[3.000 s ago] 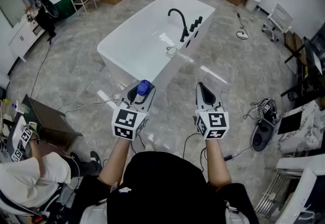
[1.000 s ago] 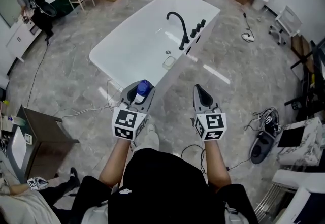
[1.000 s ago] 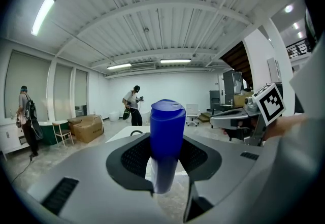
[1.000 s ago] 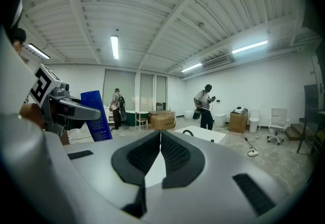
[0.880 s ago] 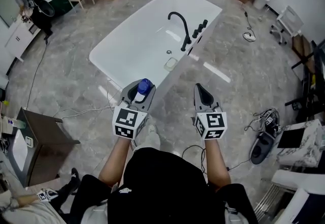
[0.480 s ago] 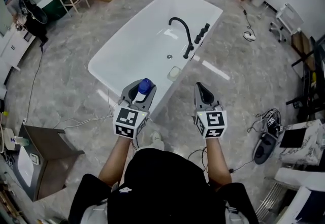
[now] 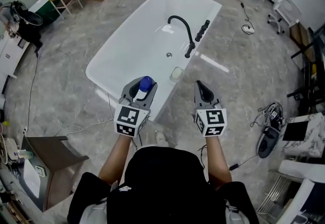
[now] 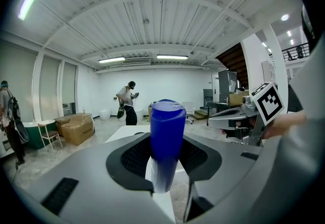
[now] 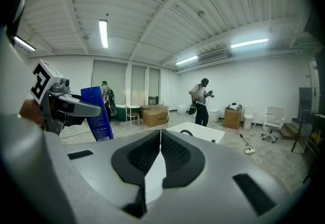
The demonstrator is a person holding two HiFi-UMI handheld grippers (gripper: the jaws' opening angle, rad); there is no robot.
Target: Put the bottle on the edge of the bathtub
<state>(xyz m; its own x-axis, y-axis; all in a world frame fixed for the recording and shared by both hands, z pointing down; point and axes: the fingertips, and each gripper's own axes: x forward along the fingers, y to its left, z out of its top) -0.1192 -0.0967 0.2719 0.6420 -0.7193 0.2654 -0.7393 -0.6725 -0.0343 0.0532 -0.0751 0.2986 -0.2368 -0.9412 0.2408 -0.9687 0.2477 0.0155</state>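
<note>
The bottle (image 7: pixel 145 83) stands upright between the jaws of the left gripper (image 7: pixel 139 94), which are set wide and clamped on its body. Its blue cap is on top and its long axis runs close to vertical, cap up and base down below the pads. In the head view it sits at the near end of the bathtub (image 7: pixel 95 71), raised above the rim. Whether it is already over the rim or just short of it I cannot tell.

The step in hand looks like the carry to the bathtub: the bottle is gripped and not yet set down. The next move likely calls for bringing it over a flat stretch of rim and lowering it with the axis kept vertical so the base lands level. The jaws should part only once it stands on its own, because the rim is narrow and a tilted base could tip it into the bathtub or onto the floor.

The right gripper (image 7: pixel 204 94) is level with the left one, beside the bathtub's near right corner, jaws pressed together with nothing between them. The black faucet (image 7: pixel 183 28) rises from the bathtub's right rim, well beyond both grippers
</note>
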